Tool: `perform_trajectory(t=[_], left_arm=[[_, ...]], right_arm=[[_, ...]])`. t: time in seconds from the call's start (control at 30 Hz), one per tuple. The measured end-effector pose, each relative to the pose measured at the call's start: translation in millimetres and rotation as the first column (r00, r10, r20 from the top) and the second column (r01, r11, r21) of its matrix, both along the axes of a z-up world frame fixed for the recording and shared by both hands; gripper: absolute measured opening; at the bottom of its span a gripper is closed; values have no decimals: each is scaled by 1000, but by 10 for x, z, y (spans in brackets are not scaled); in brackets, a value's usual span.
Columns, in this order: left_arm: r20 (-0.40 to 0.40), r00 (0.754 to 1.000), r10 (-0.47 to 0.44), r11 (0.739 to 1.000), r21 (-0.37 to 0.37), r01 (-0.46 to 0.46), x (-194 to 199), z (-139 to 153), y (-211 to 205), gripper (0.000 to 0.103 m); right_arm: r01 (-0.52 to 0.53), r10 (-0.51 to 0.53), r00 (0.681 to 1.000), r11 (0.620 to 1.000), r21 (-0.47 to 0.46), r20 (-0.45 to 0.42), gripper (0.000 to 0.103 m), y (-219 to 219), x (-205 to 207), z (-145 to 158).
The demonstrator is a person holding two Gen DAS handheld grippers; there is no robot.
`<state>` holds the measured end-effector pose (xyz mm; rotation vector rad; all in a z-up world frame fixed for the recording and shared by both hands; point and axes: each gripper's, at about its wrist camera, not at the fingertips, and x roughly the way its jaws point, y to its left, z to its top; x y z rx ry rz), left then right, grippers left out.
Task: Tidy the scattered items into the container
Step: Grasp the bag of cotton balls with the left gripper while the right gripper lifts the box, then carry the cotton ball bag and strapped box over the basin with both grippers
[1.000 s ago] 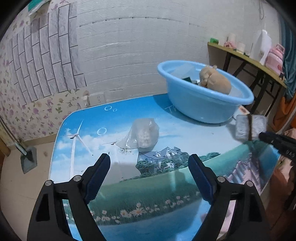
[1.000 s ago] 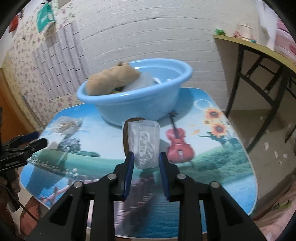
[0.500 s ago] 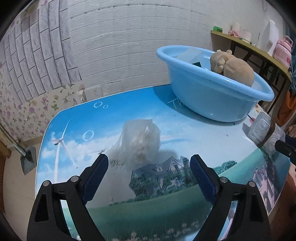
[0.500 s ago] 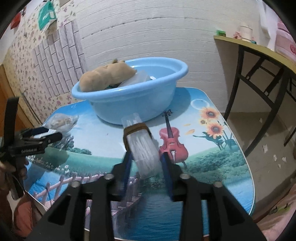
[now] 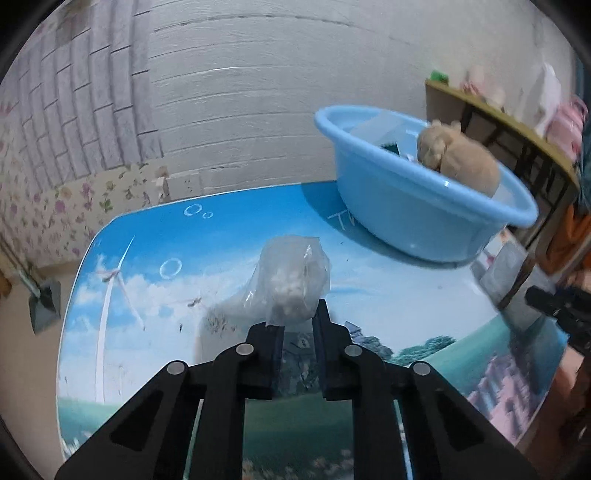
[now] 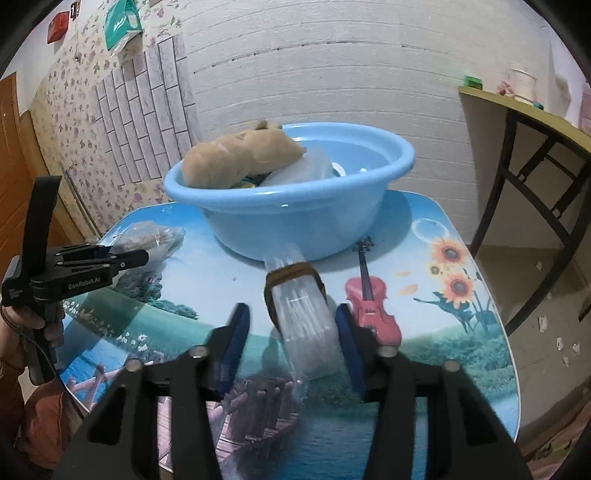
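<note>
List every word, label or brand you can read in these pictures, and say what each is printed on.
"GenRobot.AI": white lettering on the side of the left gripper, which is shut on the clear bag.
Smaller white print at that gripper's rear: too small to read.
Lettering on the green packet hung on the wall: too blurred to read.

shelf items point(image 5: 480, 83) were motion-blurred, unreadable. plush toy point(image 6: 240, 155) hid part of the basin point(image 6: 295, 210) contents. clear bag point(image 5: 291, 280) contents too blurred to identify.
</note>
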<state>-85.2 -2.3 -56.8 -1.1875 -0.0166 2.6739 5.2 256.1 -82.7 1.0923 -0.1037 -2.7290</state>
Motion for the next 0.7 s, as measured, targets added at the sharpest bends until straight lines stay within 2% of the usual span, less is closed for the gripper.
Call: perform_trajectory(t=[0.07, 0.2, 0.3, 0.37, 0.7], left_arm=[[0, 1000, 13, 1000, 20, -13, 54, 13, -3, 12], [-5, 1000, 23, 1000, 7, -23, 117, 44, 21, 11], [-41, 994, 100, 995, 7, -100, 166, 149, -66, 11], [-54, 989, 136, 991, 19, -135, 194, 229, -145, 11], [-85, 987, 133, 991, 39, -130, 290, 564, -172, 11]], right_arm=[[6, -6, 1000, 1000, -21, 9, 24, 41, -2, 14], [7, -7, 1000, 999, -47, -6, 24, 123, 63, 118], [-5, 2, 999, 997, -72, -34, 24, 179, 128, 232], [-5, 2, 999, 998, -58, -52, 24, 197, 177, 312], [40, -54, 992, 992, -119, -116, 24, 441, 323, 614]])
